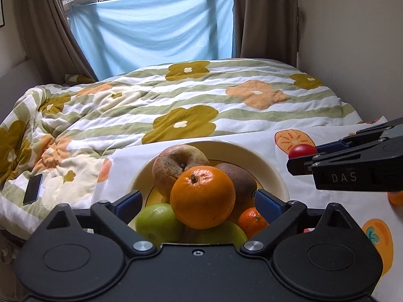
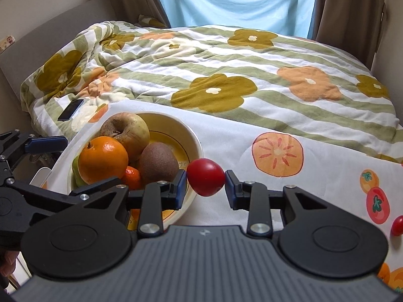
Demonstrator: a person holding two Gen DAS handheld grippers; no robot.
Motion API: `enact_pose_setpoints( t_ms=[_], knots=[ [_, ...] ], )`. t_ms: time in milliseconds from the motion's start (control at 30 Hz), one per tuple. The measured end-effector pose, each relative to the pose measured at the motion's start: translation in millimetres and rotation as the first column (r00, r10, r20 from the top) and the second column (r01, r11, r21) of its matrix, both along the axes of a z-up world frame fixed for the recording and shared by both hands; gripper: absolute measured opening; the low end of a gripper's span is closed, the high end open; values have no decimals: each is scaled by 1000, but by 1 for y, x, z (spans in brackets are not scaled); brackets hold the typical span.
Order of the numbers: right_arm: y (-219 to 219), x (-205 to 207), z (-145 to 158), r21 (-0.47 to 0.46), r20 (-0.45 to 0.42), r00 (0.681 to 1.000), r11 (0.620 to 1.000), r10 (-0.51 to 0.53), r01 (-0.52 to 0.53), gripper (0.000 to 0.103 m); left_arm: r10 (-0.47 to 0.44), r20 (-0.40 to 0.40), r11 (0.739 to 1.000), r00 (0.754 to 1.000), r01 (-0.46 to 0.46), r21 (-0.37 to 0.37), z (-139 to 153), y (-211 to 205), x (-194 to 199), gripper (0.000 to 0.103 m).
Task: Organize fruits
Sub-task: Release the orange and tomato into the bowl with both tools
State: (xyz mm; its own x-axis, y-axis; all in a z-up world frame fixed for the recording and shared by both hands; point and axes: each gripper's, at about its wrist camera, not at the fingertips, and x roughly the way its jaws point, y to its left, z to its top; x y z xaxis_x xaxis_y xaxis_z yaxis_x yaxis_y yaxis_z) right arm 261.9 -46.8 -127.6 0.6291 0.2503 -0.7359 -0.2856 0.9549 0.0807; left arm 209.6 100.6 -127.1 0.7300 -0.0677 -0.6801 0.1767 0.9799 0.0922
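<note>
1. Our right gripper [image 2: 205, 184] has its fingers clamped on a red tomato [image 2: 205, 180], just beside the bowl [image 2: 194, 136].
2. Our left gripper [image 1: 199, 202] hangs over the bowl's fruit, fingers wide apart around the orange [image 1: 202, 197].

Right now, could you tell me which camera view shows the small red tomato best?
The right wrist view: the tomato sits whole between the right tool's fingers. The left wrist view shows only its top behind a finger.
</note>
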Motion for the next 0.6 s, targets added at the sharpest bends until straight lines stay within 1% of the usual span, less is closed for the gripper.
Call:
enact_pose_setpoints(
  t_ms=[133,400,567,600],
  knots=[
    [7,0,-2,-7,-5,1000,1000,30,-30,48,20,-4,1000,1000,-20,11,-1,5,-12,98],
    [27,0,-18,-20,-39,995,996,88,-89,48,62,-11,998,998,-62,0,-6,14,-33,98],
    [31,-4,-23,-6,-37,994,994,105,-105,48,80,-19,997,997,-80,-12,-7,18,-40,98],
    [31,-6,-23,0,-25,993,993,116,-116,55,85,-17,996,996,-85,-13,-7,18,-42,98]
  ],
)
